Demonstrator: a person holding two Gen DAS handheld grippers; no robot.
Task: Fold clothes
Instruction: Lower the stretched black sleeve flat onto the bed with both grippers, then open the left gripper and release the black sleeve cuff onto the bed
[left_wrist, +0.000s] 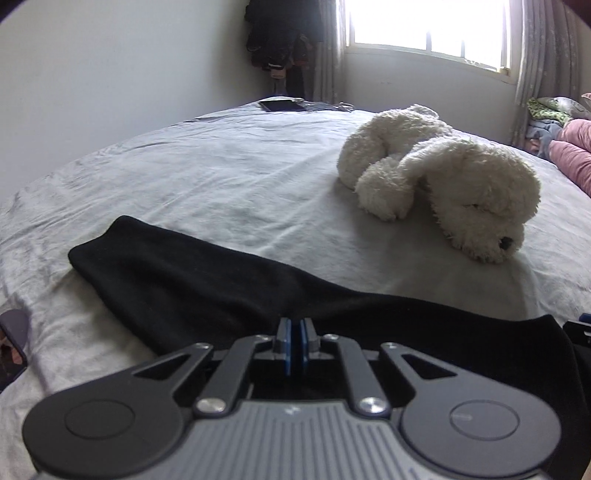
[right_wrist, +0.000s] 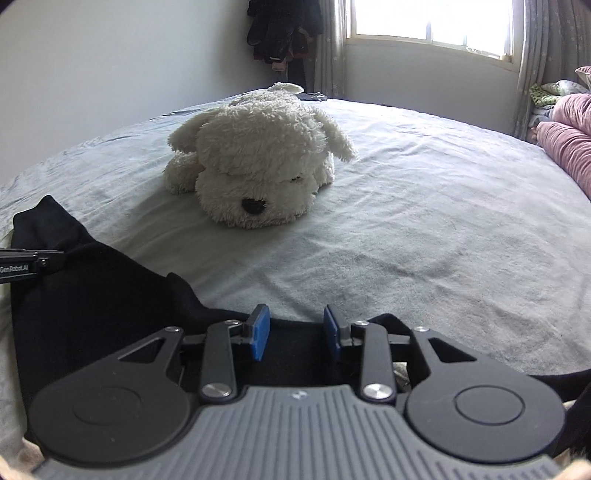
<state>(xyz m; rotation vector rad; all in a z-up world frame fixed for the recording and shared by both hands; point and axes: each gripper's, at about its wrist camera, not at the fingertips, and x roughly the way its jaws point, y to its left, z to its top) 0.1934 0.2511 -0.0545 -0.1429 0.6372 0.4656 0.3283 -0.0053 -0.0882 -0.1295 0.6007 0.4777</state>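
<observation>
Now, from the left wrist, the left claw (left_wrist: 294, 332) has its blue pads (left_wrist: 285, 345) pressed close together over the black cloth (left_wrist: 192, 280). I cannot tell if any cloth is pinched between them. The cloth lies flat on the gray bed (left_wrist: 221, 177), at the near edge. One long part of it, like a sleeve, runs away from the claw toward the upper left, and its rounded end points that way. More of the cloth spreads to the right, under the claw. A white toy dog (left_wrist: 443, 181) lies on the bed, well apart from the cloth, with its nose toward the right. A window (left_wrist: 428, 26) shines at the back.

From the right wrist, the right claw (right_wrist: 295, 334) has its pads (right_wrist: 260, 332) apart, with a gap between them. They hang over the cloth (right_wrist: 110, 288) and do not press on it. Here the cloth runs from the claw up to the left, and its end rises to a point. The toy dog (right_wrist: 258, 166) faces the camera, farther back on the bed (right_wrist: 443, 221). The left claw (right_wrist: 33, 264) pokes in at the left edge, against the cloth.
</observation>
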